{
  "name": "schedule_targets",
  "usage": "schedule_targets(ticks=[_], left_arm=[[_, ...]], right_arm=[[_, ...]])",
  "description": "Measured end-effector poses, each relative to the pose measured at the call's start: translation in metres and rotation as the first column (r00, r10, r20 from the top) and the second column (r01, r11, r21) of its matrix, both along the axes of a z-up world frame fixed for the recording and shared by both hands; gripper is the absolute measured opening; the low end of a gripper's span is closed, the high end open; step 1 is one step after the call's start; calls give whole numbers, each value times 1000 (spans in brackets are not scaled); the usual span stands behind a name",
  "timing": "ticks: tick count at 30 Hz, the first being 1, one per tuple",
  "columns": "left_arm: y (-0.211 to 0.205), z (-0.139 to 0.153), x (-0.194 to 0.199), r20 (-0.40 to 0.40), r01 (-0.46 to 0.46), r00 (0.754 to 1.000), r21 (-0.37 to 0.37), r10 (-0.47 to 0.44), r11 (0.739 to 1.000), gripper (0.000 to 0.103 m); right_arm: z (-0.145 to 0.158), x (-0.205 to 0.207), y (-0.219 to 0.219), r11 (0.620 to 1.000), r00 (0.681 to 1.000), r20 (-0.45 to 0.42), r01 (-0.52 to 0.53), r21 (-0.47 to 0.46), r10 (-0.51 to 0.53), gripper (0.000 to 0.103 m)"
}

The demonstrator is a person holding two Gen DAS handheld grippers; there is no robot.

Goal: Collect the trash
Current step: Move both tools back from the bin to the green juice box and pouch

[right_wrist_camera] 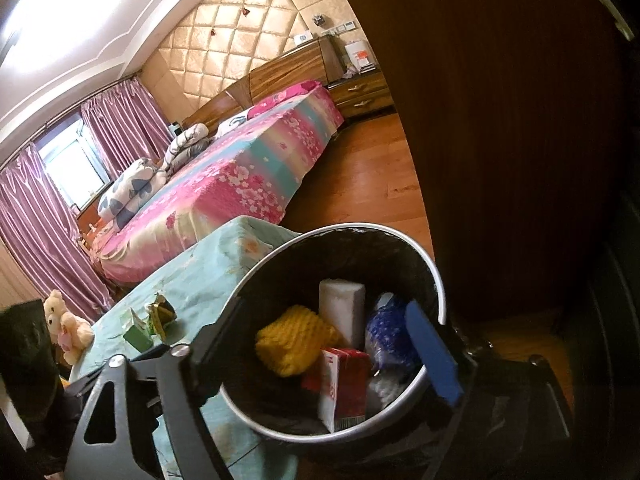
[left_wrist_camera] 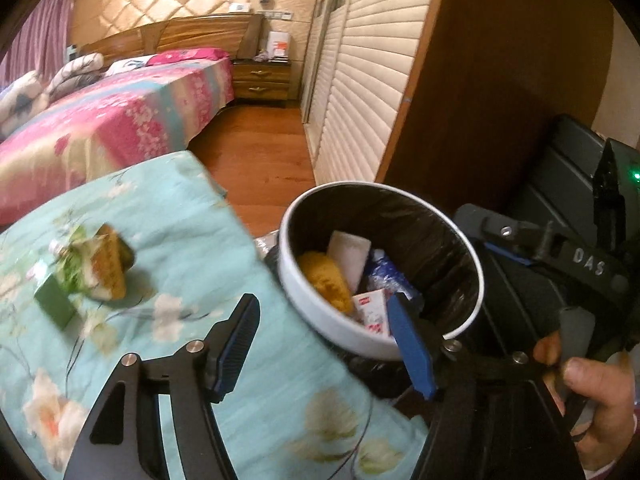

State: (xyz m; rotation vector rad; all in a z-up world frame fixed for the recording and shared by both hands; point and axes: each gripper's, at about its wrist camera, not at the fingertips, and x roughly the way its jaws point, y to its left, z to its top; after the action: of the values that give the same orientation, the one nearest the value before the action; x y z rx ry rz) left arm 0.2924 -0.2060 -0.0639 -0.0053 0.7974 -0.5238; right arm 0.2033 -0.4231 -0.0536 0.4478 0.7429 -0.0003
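A white round trash bin with a black liner stands beside the table; it holds a yellow sponge, a white block, a blue-white wrapper and a red-white carton. My left gripper is open and empty, spanning the bin's near rim. On the teal floral cloth lie a crumpled green-yellow wrapper and a green box. My right gripper is open and empty over the bin. The wrapper and box show left of it.
A pink floral bed lies beyond the table. A louvered wardrobe and dark wooden panel stand to the right. The right hand and its tool are at the right. A teddy bear sits at the left.
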Motion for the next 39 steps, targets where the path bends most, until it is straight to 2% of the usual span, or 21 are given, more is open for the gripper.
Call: schedule_targets(ticks=[9,18,30,39], left_arm=[[53,2,-20,-7,-103,995,-33,103,994,67],[100,-1,-35,-28,-209,978,-44,208,977,67],[161,-2,-46,-54,-338,941,-52,335,940,67],[178,-6,-29,-55,-387,921,-38,384,921,68]], right_arm=[[6,-6,27,999,999,14,-32,24,31,88],[8,-7,71,994,994,35,-108,33,107,90],[0,6,135,964,965,27,-263,29,262,90],[-8,26,160,939,940,24,-342,32,341,90]])
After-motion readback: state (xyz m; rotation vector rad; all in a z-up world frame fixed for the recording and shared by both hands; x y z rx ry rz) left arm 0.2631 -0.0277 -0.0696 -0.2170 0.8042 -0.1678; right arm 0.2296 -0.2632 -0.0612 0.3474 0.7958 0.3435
